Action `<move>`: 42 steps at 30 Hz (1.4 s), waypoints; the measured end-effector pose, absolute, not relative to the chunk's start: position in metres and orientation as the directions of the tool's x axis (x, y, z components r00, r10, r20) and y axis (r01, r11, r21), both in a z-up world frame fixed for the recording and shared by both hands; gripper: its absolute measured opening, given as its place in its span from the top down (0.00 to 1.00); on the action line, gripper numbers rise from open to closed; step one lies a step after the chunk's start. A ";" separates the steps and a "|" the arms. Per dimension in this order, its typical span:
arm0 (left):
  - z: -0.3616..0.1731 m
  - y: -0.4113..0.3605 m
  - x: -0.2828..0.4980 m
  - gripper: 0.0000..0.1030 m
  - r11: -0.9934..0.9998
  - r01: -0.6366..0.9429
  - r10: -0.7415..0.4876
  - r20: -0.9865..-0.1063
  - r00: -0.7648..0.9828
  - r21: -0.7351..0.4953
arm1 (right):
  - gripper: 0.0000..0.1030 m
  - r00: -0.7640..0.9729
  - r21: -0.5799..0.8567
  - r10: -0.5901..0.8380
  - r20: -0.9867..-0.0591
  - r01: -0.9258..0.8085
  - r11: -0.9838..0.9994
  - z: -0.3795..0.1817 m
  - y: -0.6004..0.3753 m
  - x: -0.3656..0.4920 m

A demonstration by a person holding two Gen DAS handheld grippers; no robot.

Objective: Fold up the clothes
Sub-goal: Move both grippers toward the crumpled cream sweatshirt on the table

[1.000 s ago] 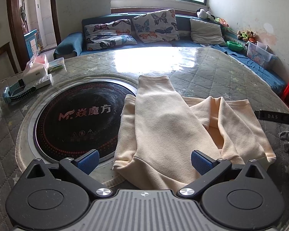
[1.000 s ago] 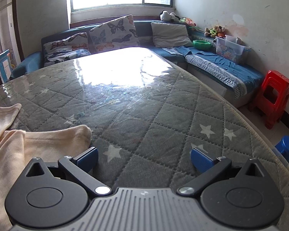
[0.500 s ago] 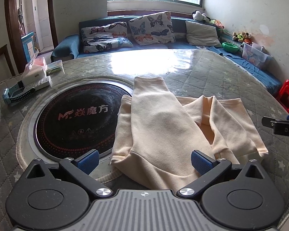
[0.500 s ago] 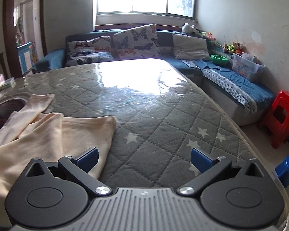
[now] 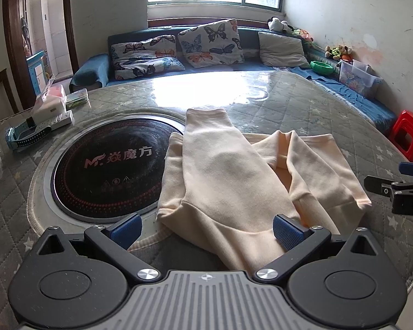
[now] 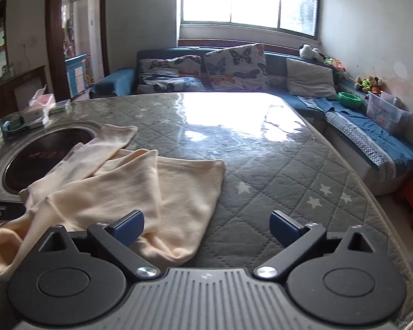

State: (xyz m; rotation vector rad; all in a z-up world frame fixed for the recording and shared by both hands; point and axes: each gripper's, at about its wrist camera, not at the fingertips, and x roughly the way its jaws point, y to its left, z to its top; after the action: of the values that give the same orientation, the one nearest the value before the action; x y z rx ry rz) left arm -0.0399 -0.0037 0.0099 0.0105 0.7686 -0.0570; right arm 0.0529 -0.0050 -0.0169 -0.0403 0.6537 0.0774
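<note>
A cream sweatshirt lies partly folded on the quilted round table, one sleeve laid across its body. It also shows in the right wrist view. My left gripper is open and empty, just above the garment's near hem. My right gripper is open and empty, at the garment's right edge, its left finger over the cloth. The right gripper's tip shows at the right edge of the left wrist view.
A black round cooktop is set in the table, under the garment's left edge. A tissue box, power strip and blue watch lie at the far left. A blue sofa with cushions and a red stool stand beyond the table.
Both grippers have pulled back toward the near table edge and risen a little, so more of the garment shows in each view. The right view has swung left. The garment has not moved.
</note>
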 end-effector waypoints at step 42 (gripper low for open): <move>0.005 -0.015 -0.085 0.07 0.994 0.106 -0.058 -0.696 0.716 0.026 | 0.18 0.750 -0.035 0.260 -0.608 -0.353 0.935 -0.011 0.040 0.003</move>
State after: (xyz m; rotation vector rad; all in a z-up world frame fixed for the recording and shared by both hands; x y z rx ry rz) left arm -0.0847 -0.0148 0.0046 0.0659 0.7676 -0.0909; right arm 0.0029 0.0397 -0.0110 -0.1515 0.6400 0.3360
